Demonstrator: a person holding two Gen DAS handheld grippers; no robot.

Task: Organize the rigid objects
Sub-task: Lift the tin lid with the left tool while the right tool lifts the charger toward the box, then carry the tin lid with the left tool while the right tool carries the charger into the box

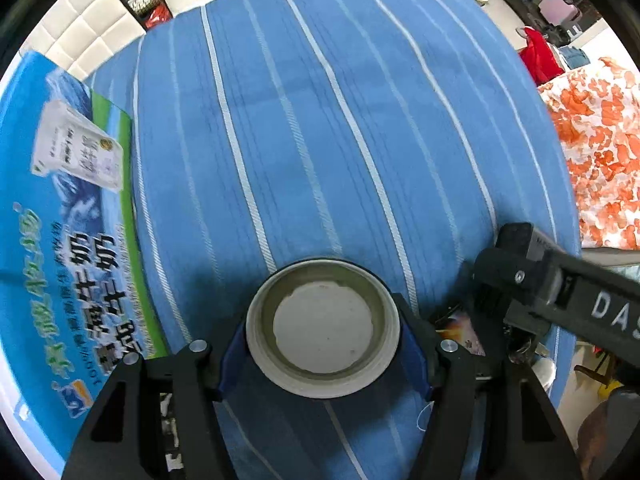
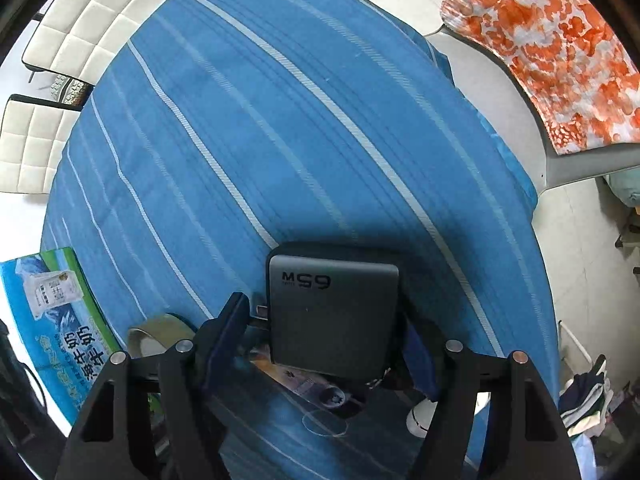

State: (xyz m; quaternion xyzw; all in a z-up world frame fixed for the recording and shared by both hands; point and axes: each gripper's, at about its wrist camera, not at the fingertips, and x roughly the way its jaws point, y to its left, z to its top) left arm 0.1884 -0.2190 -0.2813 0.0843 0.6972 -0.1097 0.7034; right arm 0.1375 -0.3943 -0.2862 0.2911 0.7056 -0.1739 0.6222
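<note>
Nearest your left wrist camera sits a round white lid (image 1: 323, 328), open side up with a pale liner disc inside, and your left gripper (image 1: 326, 354) has its blue-padded fingers (image 1: 230, 356) pressed against the rim on both sides, jaws about half spread, pointing straight down at the blue striped cloth (image 1: 320, 120) that covers the table. That same view shows your right gripper from outside, as a black body (image 1: 560, 288) with white lettering coming in from the right edge, just beside the lid. From your right wrist camera you get what the left cannot show: your right gripper (image 2: 320, 332) straddles a dark grey charger block (image 2: 334, 314) marked 65W. Its right pad is tucked against the block's side, while the left pad (image 2: 226, 332) stands slightly off the casing by the folded prongs, so you cannot tell whether the grip is firm. The block rests over a printed card (image 2: 304, 384) lying flat on the cloth. Only a sliver of the lid (image 2: 160, 334) appears here, behind the left finger. A blue milk carton box (image 1: 60, 220) lies at the cloth's left edge in both views, and an orange-patterned fabric (image 2: 552, 48) lies off to the right, beyond the table.
</note>
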